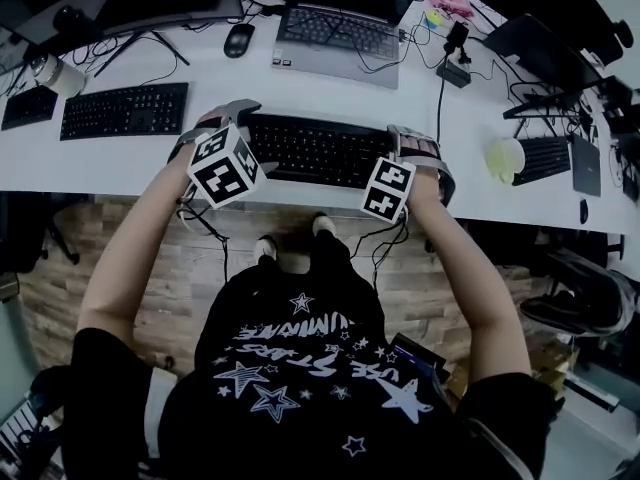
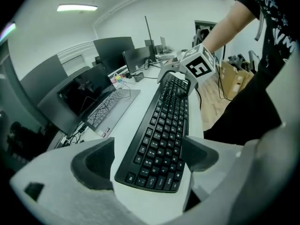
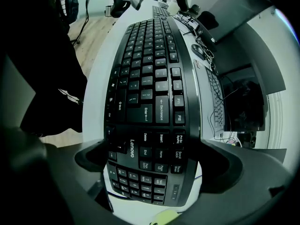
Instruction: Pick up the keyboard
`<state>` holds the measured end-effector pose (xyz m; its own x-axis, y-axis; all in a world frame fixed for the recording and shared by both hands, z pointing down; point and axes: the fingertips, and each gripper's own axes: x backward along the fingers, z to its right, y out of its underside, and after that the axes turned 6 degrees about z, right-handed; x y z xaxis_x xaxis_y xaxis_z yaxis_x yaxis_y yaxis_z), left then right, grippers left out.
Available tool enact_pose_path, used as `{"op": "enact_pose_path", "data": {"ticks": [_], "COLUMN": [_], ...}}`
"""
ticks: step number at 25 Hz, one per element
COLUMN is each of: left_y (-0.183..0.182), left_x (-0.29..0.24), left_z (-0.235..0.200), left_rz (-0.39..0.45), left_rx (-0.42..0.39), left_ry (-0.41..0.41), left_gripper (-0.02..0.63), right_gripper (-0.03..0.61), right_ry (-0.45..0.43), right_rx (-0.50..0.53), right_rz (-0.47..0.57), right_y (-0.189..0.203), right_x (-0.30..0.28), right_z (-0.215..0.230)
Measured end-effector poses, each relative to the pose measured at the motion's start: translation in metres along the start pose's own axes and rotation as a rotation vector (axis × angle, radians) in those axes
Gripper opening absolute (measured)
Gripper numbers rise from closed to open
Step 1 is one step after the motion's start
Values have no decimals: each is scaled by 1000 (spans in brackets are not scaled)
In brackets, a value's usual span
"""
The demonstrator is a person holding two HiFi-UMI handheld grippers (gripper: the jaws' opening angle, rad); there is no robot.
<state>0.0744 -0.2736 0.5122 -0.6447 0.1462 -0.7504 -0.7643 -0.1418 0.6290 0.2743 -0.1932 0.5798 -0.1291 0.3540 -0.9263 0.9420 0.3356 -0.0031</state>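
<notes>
Left gripper (image 2: 146, 161): wide open astride keyboard (image 1: 315, 150), 9 o'clock end.
Right gripper (image 3: 152, 165): clamps 3 o'clock end.
Risk: one-ended lift may twist it free.

This is an office. A long white desk (image 1: 110, 173) holds an open grey laptop (image 1: 338, 30) at twelve o'clock and a flat black keyboard (image 1: 125, 110) at ten o'clock.
</notes>
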Motion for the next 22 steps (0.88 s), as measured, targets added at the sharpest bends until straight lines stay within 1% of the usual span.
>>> {"op": "enact_pose_path", "data": {"ticks": [2,6,10,14,16,18,22], "left_y": [-3,-6,-6,-18,-15,-11,-9], "left_x": [-7,-23,-39,-52,-57,-60,-66], "left_z": [-1,8,8,18,20,23,39], "left_rz": [-36,-129,-207,-245,-294,-347,-402], "left_rx": [-38,-111,-185,-246,-250,-227,-198], "left_ry": [45,171,262,408,447,493,616], "left_gripper": [436,436,435,434,434,434,433], "right_gripper": [568,568,568,568,568,568,568], "right_ry": [19,54,85,109,118,126,134], "right_rx": [1,-2,-1,4,5,6,9], "right_rz": [-5,-9,-11,-4,-1,0,7], "right_y": [0,2,2,2,2,3,2], "right_x": [1,4,6,8,8,9,10], "right_z": [0,-1,-2,-2,-3,-3,-2]}}
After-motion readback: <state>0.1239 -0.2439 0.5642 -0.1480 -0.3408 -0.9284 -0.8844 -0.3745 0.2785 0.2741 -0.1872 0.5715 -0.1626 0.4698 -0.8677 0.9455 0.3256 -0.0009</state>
